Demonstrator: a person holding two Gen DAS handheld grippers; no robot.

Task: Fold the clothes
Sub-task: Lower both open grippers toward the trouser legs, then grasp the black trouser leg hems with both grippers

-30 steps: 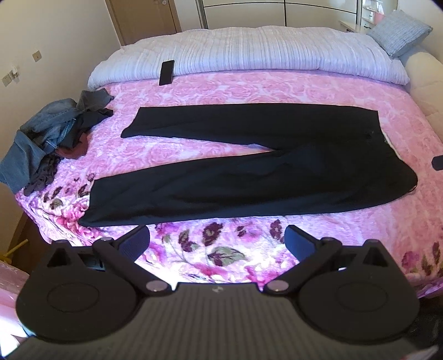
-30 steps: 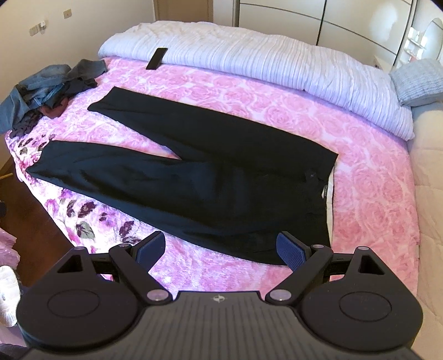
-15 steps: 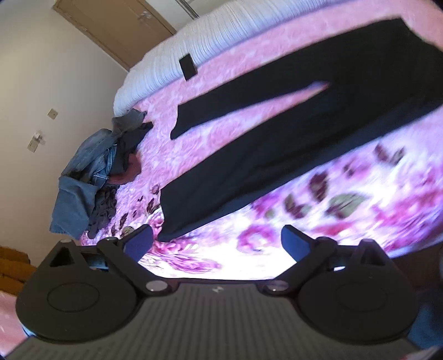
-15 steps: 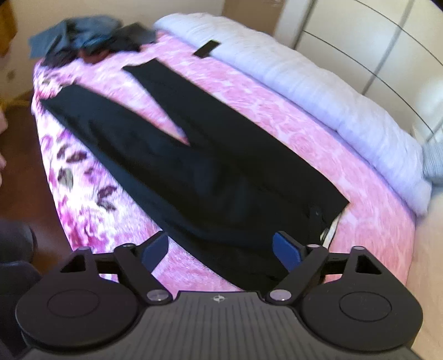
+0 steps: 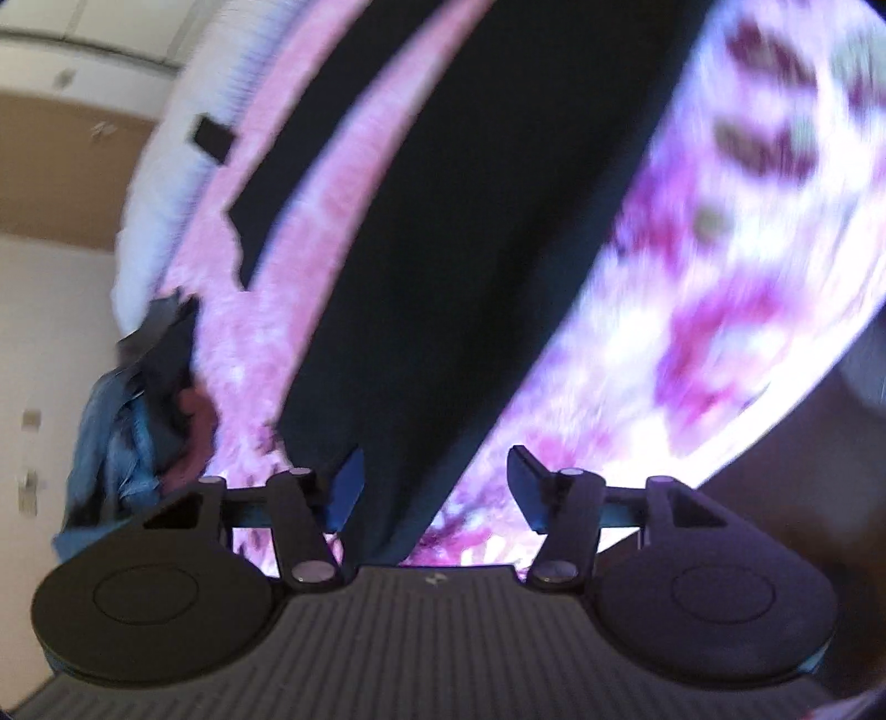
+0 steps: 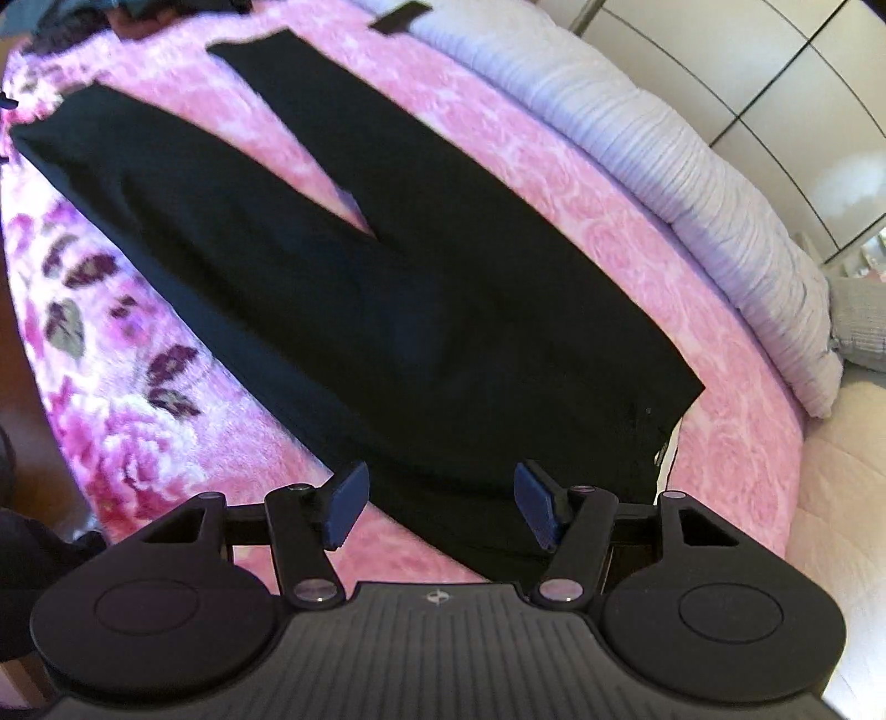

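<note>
I hold my left gripper [image 5: 434, 490] with its jaws spread wide and nothing between them, low over the hem end of the near leg of the pair of long black trousers [image 6: 354, 288]; in that blurred, tilted view the dark cloth runs from between my blue-padded fingertips [image 5: 346, 490] up and away across the picture. My right gripper [image 6: 440, 507] is likewise parted and empty, poised over the near edge of the waist end, where the black fabric fills the gap between its pads. The trousers lie flat on the pink rose-patterned bedspread [image 6: 736, 454], the two legs splayed in a narrow V with a wedge of pink showing between them, the waistband toward the right side of the bed and the hems toward the left. The near leg runs close along the front edge of the bed, leaving only a strip of flowered cover before the drop to the floor. Beyond the far leg there is a broad band of bare bedspread up to the ribbed white duvet roll [image 6: 681, 166] at the back edge, where a small flat black rectangular object [image 6: 400, 16] rests. A heap of blue denim and dark clothes [image 5: 133, 410] crowds the far left corner, just beside the hem of the far leg.
</note>
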